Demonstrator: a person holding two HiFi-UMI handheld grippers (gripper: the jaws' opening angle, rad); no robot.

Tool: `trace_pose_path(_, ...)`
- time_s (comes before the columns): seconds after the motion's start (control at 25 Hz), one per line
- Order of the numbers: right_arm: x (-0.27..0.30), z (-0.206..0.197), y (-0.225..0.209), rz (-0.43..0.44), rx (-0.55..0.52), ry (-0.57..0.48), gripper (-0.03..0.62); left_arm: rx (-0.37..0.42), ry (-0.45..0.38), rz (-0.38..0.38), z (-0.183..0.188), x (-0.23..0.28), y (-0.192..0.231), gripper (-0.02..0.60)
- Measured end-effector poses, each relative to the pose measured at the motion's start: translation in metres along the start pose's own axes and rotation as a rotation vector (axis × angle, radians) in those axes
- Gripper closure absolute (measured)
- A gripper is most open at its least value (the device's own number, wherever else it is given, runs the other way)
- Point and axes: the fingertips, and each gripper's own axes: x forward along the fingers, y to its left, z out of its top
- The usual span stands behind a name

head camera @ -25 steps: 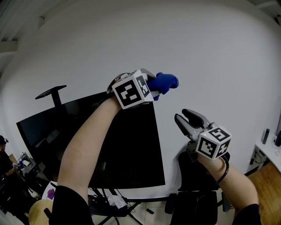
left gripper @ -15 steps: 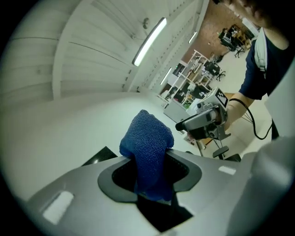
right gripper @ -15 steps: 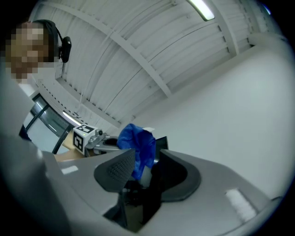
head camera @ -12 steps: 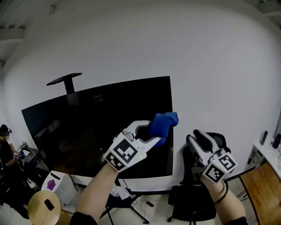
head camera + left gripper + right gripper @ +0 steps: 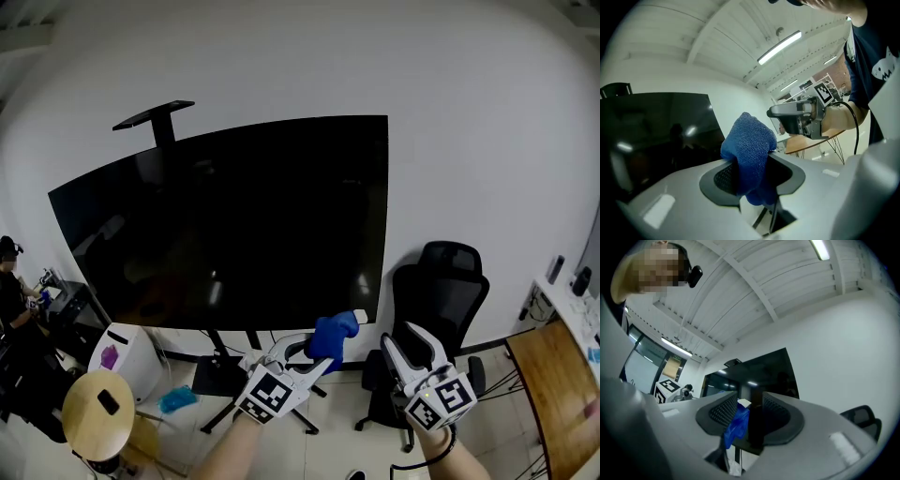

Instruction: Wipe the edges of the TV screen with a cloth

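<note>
While the left gripper clamps the bunched cloth, a wad left poking forward presumably as the rubbing face, just below the TV's lower right corner, the right gripper hangs beside it, jaws apart and empty, apparently spare.

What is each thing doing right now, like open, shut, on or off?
TV screen: dark, nothing showing, upright on its stand.
left gripper: shut on the blue cloth.
blue cloth: bunched up, clamped in the left gripper.
right gripper: open, empty.
office chair: upright, nobody in it.
</note>
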Motion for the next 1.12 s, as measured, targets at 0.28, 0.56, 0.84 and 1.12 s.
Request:
trace_pose_path(0.28, -0.061, -0.095, 0.024, -0.023, 0.055, 0.219, 0.424, -0.157, 0.078, 0.013, -0.069, -0.036, -0.066, 0.442)
trace_pose_path(0.56, -0.118, -0.135, 0.04, -0.008, 0.193, 0.319, 0.441, -0.262, 0.143, 0.028, -0.101, -0.059, -0.128, 0.442)
trace_pose_path(0.84, -0.182, -0.121, 0.037, 0.015, 0.211, 0.339, 0.444, -0.335, 0.184, 0.009, -0.093, -0.054, -0.204, 0.442)
trace_pose_path(1.12, -0.248, -0.125, 0.023, 0.008, 0.278, 0.372, 0.444, -0.307, 0.195, 0.012, -0.059, -0.05, -0.258, 0.442)
